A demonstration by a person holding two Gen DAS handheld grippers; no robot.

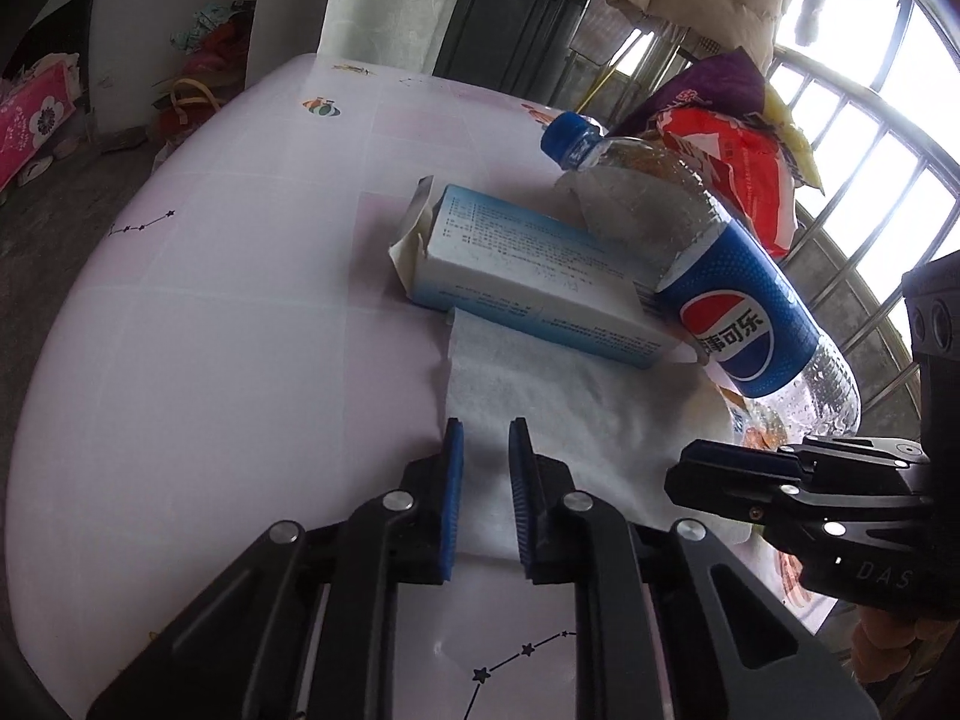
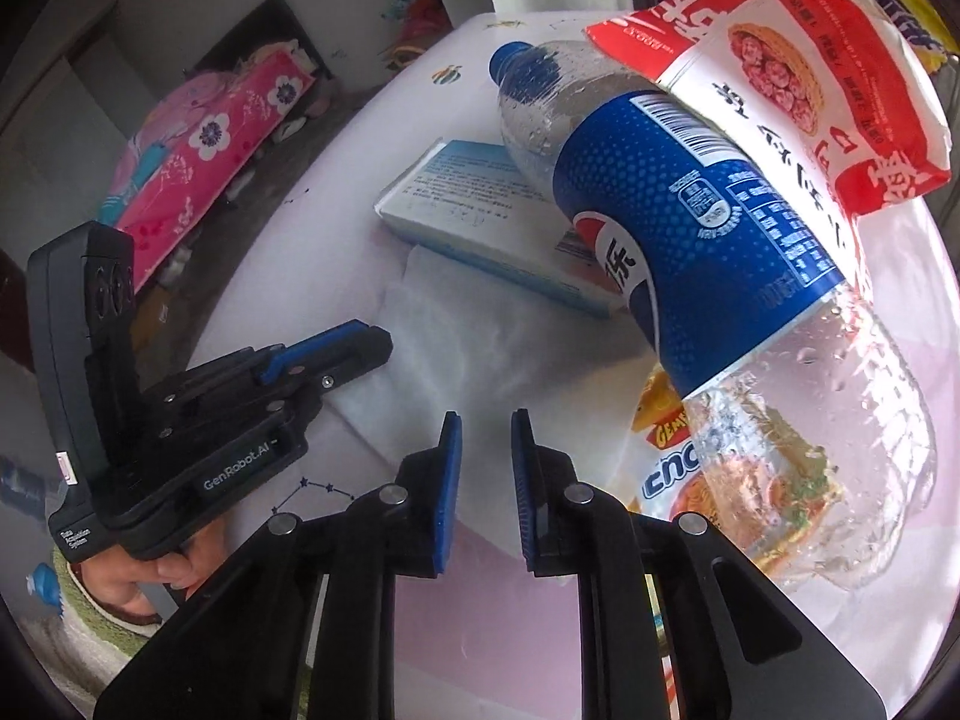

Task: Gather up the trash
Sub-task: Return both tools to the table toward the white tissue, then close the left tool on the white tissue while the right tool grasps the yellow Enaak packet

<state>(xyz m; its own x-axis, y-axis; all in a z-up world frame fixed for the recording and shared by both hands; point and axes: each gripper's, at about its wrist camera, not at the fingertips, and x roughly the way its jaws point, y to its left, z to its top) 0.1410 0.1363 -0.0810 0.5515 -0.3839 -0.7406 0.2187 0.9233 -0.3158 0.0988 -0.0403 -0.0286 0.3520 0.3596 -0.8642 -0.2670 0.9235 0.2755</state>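
Table (image 1: 210, 312) holds a tissue (image 1: 540, 396) under both near-closed, empty grippers (image 1: 485, 450) (image 2: 486, 444); tugging it could roll the bottle (image 1: 720, 276).

bottle (image 1: 738, 306): blue label | box (image 1: 528, 276): white-blue | snack bag (image 2: 798, 78): red-white

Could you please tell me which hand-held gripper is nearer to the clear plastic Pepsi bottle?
Right. The right hand-held gripper sits just beside the bottle's base; the left hand-held gripper is farther off, over the white tissue sheet.
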